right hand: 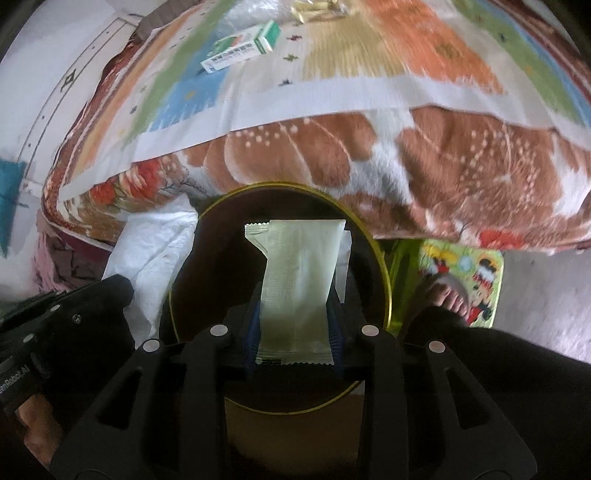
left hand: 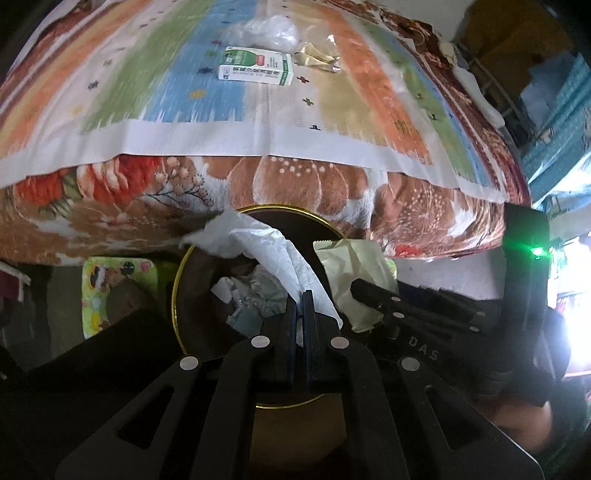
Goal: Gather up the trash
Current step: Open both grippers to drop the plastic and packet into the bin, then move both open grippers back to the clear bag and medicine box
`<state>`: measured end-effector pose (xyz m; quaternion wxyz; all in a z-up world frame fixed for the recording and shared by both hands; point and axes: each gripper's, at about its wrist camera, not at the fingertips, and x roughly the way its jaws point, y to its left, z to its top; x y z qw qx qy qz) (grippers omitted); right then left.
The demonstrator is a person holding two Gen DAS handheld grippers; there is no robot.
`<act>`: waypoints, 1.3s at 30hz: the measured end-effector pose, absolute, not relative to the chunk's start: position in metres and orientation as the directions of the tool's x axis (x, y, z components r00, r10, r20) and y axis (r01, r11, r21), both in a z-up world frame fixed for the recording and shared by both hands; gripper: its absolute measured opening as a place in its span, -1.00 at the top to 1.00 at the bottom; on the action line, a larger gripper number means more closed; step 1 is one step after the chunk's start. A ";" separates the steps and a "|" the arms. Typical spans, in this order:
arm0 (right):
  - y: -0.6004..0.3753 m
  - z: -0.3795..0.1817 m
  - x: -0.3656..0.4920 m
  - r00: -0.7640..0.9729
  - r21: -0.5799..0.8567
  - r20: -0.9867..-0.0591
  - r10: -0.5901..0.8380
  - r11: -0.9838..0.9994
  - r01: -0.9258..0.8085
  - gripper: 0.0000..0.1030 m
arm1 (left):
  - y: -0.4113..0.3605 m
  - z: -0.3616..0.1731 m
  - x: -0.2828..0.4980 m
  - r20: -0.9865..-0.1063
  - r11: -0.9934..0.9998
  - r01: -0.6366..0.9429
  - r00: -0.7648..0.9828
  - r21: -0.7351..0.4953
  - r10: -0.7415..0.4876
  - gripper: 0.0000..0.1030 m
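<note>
— White paper is what the left gripper (left hand: 302,295) holds, yes?

— Yes. A crumpled white tissue (left hand: 258,240) is pinched between its two pads, which are fully closed with almost no gap. The tissue goes up and to the left from the fingertips and hangs over the bin (left hand: 176,288), a dark round one with a gold rim. Inside the bin, under the tissue, some crumpled scraps (left hand: 255,291) are lying.

— And the right gripper (right hand: 295,314)?

— It has a pale green sachet (right hand: 299,269) between its fingers. The jaws stand at a middle width, as wide as the sachet, and the blue pads lie along both long edges of it. Whether they press on it firmly I cannot tell. The sachet stands out past the fingertips, right above the dark opening of the bin (right hand: 384,273). From the left camera the same sachet (left hand: 354,266) is seen just beside the tissue, over the right side of the rim.

— What remains on the bed?

— On the striped cloth (left hand: 332,140), well apart from both grippers, there is a green and white box (left hand: 255,66). Behind it lies a clear plastic bag (left hand: 266,29), and to its right a shiny gold wrapper (left hand: 317,55). Under the cloth is a flowered blanket (left hand: 295,181), and the bin stands just in front of it. A cartoon mat (right hand: 465,277) lies on the floor beside the bin.
</note>
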<state>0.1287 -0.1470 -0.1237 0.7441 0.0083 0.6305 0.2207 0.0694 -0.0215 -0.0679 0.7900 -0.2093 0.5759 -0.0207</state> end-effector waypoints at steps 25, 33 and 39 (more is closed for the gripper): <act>-0.153 -0.087 0.141 0.230 0.318 -0.886 0.402 0.889 -0.328 -0.55 | 0.036 -0.025 0.079 -0.838 0.866 -0.326 0.518 -0.380 -0.172 -0.40; -0.150 -0.063 0.169 0.269 0.320 -0.865 0.423 0.880 -0.351 -0.76 | 0.040 -0.005 0.100 -0.825 0.901 -0.303 0.556 -0.311 -0.098 -0.67; -0.151 -0.050 0.200 0.312 0.304 -0.857 0.410 0.892 -0.336 -0.80 | 0.044 0.009 0.119 -0.805 0.926 -0.316 0.593 -0.205 0.024 -0.89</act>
